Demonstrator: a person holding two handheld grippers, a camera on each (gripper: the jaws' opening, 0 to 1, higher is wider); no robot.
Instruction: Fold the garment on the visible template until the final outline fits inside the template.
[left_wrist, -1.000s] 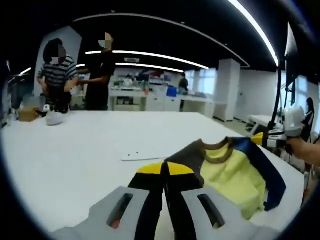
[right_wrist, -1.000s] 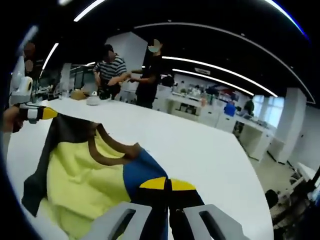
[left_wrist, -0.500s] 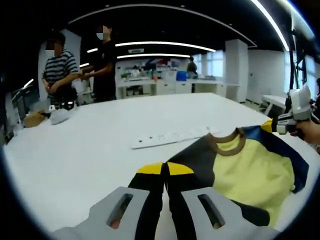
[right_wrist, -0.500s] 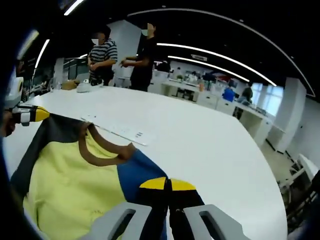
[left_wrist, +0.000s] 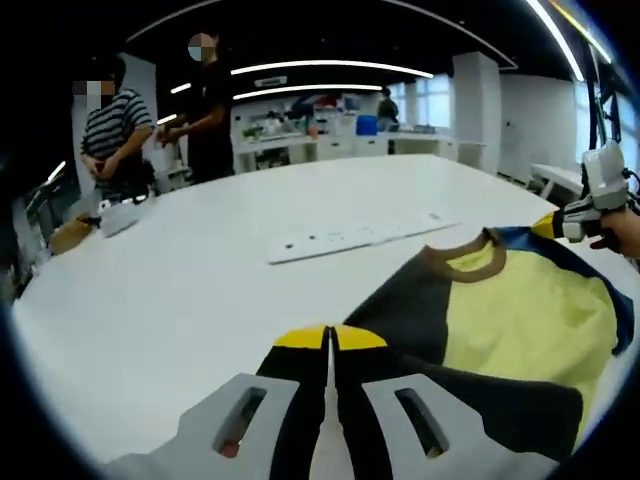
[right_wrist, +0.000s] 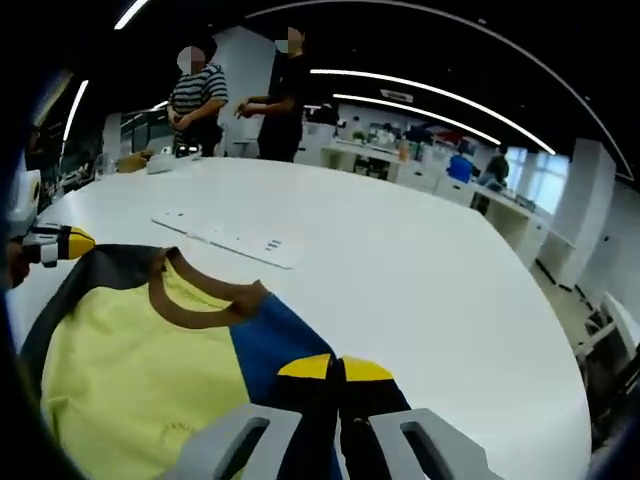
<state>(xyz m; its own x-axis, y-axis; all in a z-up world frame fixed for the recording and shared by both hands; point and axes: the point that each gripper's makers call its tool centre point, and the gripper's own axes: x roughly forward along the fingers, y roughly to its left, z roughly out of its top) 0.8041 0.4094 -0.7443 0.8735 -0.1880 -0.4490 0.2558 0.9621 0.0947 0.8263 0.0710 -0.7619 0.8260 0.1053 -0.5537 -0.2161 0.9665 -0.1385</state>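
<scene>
Both the left gripper (left_wrist: 328, 345) and the right gripper (right_wrist: 334, 372) are clamped on the shoulders of the soft, limp shirt (left_wrist: 520, 330), spread near the desk (left_wrist: 200, 290) edge.

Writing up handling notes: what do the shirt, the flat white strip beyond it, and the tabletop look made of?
Yellow, grey and blue T-shirt: soft matte knit, probably cotton, since it drapes; brown ribbed collar. Flat white strip: thin rigid sheet, possibly plastic or card. White table: smooth, faintly glossy, likely laminate.
</scene>
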